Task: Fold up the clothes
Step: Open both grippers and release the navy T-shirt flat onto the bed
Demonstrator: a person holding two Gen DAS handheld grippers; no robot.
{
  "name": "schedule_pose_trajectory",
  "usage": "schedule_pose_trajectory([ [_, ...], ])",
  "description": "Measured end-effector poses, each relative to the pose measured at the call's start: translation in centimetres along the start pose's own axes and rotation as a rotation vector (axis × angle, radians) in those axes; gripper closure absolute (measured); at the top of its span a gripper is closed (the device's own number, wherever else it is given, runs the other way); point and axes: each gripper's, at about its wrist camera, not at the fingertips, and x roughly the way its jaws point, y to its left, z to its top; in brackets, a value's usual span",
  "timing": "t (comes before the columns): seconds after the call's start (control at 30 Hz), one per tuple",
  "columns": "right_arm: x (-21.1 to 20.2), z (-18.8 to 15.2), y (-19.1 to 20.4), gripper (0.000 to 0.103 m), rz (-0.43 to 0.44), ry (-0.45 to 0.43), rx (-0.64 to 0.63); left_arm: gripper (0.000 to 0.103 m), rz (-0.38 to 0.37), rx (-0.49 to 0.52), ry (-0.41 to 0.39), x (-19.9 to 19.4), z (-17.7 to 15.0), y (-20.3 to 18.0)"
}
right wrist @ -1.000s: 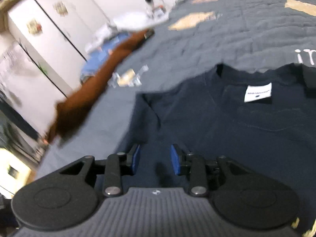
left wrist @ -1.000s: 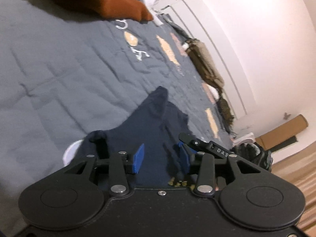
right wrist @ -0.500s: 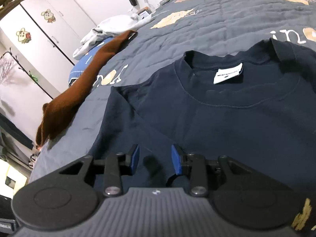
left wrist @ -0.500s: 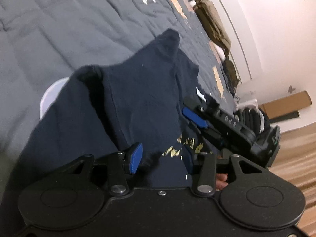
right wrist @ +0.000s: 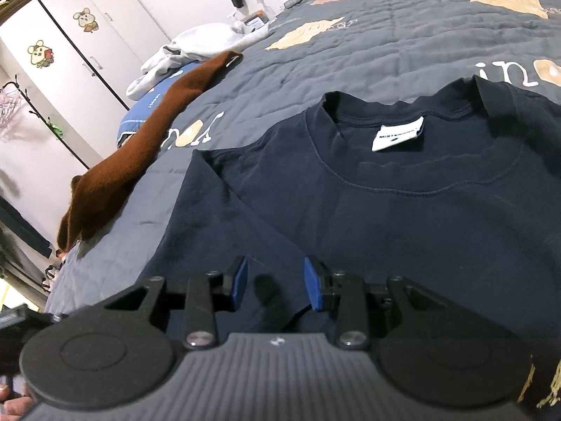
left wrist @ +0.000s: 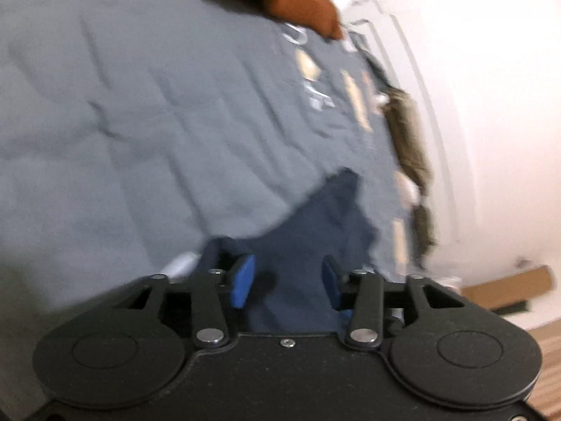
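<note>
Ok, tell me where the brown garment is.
Right wrist view, left side: the brown garment lies on the grey quilt, left of the navy T-shirt.

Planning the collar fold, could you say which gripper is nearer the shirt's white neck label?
Probably right. The right gripper is over the navy T-shirt's sleeve, white neck label just ahead; the left gripper is at its edge, label unseen.

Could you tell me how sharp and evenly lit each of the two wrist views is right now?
Left wrist view: motion-blurred, with the white wall overexposed. Right wrist view: sharp, the navy shirt label nearly legible, straight lines bowed by fisheye.
</note>
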Motion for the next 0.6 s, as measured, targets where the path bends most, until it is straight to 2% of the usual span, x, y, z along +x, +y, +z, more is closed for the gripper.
schedule_pose_trajectory([
  [0.1, -1.0, -0.1, 1.0, 0.067, -0.006, -0.019, -0.021, 0.049, -0.018, 0.075, 0.018, 0.4, -0.9, -1.4],
  [0.2, -2.0, -0.3, 1.8, 0.067, 0.004, -0.029, -0.045, 0.049, 0.036, 0.081, 0.071, 1.5, -1.6, -1.0],
  [0.27, -2.7, -0.4, 1.9, 0.067, -0.021, -0.043, -0.046, 0.049, 0.068, 0.088, 0.098, 2.1, -2.0, -0.8],
  [0.4, -6.0, -0.8, 0.7, 0.067, -0.037, -0.099, 0.018, 0.046, 0.045, 0.135, 0.079, 1.6, -2.0, -2.0],
  [0.5, -9.7, -1.5, -0.4, 0.063, -0.073, -0.158, 0.04, 0.044, 0.027, 0.225, 0.081, 1.3, -2.8, -3.7],
  [0.6, -13.6, -2.6, -1.9, 0.057, -0.138, -0.224, 0.054, 0.042, 0.019, 0.364, 0.089, 1.5, -4.5, -6.2],
])
